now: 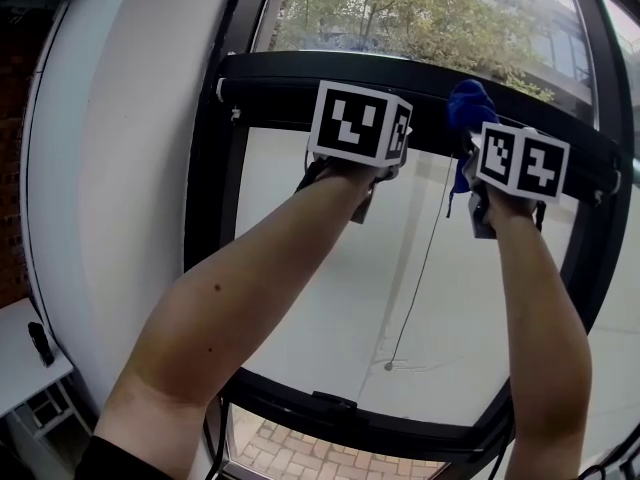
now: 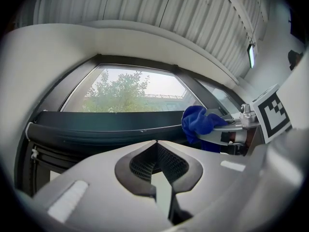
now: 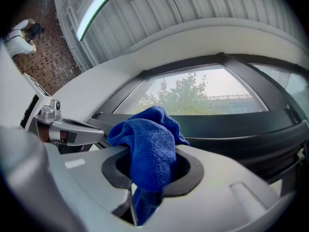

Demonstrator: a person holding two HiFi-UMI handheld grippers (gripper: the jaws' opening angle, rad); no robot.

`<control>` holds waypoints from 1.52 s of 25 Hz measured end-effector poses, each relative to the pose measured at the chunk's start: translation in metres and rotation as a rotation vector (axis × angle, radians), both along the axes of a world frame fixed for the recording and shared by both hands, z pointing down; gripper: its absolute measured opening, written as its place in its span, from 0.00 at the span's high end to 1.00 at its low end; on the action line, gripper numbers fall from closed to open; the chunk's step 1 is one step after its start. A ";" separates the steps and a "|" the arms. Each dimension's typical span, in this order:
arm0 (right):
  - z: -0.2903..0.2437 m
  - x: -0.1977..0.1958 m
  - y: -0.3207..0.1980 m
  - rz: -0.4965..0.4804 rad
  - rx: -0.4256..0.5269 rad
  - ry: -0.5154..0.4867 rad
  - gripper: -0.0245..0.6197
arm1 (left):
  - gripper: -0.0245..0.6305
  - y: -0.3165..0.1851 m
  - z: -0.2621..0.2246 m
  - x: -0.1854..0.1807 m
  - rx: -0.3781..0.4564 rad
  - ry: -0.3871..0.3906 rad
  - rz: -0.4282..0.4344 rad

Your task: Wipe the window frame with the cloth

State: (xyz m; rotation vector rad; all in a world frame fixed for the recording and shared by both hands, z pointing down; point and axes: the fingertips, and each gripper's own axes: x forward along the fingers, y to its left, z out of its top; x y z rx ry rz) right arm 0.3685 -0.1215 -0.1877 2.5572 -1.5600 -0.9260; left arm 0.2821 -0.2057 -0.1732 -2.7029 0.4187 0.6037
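Right gripper (image 3: 147, 178) is clamped on the cloth (image 3: 145, 139) — blue, nubbly microfibre, bunched into a soft wad that stands above the jaws. The wad sits at the window frame (image 1: 280, 83), toward the right of its dark, smooth crossbar; touching or just off, I can't tell. The bar's long axis runs left to right, so I judge the stroke goes sideways along it. Left gripper (image 2: 159, 173) is near, by the bar's middle — jaws together on nothing.
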 end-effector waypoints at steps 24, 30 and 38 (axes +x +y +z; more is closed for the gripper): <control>0.006 0.119 0.153 0.100 0.024 -0.034 0.79 | 0.97 0.128 0.004 0.111 0.054 -0.038 0.130; 0.005 0.148 0.186 0.127 0.038 -0.058 0.79 | 0.97 0.145 0.007 0.131 0.003 -0.040 0.163; 0.006 0.168 0.215 0.158 0.048 -0.057 0.79 | 0.97 0.180 0.002 0.150 0.075 -0.051 0.144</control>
